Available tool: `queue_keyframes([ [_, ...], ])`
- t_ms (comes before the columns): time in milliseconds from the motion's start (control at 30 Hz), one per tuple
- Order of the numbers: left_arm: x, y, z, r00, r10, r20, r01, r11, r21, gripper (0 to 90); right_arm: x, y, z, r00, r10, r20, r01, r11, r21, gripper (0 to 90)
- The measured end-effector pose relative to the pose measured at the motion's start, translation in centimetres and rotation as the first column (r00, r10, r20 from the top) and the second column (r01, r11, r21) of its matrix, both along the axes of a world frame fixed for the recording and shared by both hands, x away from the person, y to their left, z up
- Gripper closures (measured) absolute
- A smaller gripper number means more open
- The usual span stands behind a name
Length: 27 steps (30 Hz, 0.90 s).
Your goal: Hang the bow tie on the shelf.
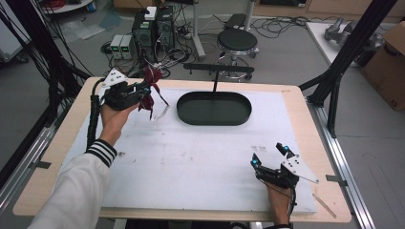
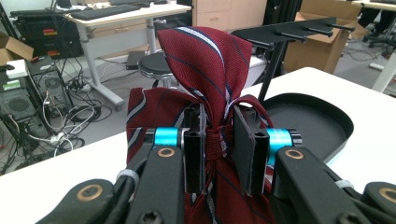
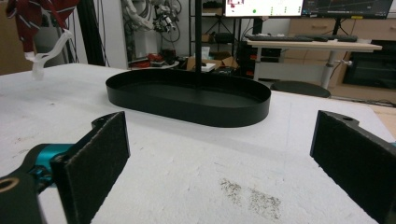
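A dark red striped necktie (image 2: 205,65) is bunched up in my left gripper (image 2: 219,149), which is shut on it and holds it above the table's far left part (image 1: 143,90). A white strap (image 1: 161,113) dangles from the tie (image 1: 150,88) toward the mat. In the right gripper view the tie (image 3: 35,14) hangs at the top left with the strap (image 3: 46,55) below it. A black oval tray (image 1: 214,108) with an upright post and hook bar (image 1: 218,68) stands at the middle back. My right gripper (image 1: 270,156) rests open at the front right, with nothing between its pads (image 3: 100,156).
A white mat (image 1: 191,162) covers the wooden table (image 1: 305,143). Black frame bars (image 1: 351,43) rise at the right. A round stool (image 1: 237,40) and computer boxes (image 1: 153,28) with cables stand on the floor beyond the far edge.
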<state>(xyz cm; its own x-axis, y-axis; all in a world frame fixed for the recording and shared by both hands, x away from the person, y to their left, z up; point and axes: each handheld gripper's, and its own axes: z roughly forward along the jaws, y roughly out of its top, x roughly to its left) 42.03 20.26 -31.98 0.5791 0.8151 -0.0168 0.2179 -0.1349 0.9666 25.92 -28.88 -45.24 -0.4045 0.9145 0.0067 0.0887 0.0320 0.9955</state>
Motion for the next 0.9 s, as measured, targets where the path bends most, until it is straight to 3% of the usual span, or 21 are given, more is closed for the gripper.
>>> queue_keyframes([
  [267,1.6,-2.7,0.3,0.9986,-0.053,0.008,0.053,0.9985,0.011,74.8,0.0,0.0,0.0,1.0000,0.002,0.004,-0.002,1.000,-0.001,3.6],
  [900,4.3,-7.3,2.0,0.9958,-0.079,0.046,0.078,0.9964,0.032,74.8,-0.1,-0.1,0.0,1.0000,0.005,-0.001,-0.005,1.000,0.007,3.6],
])
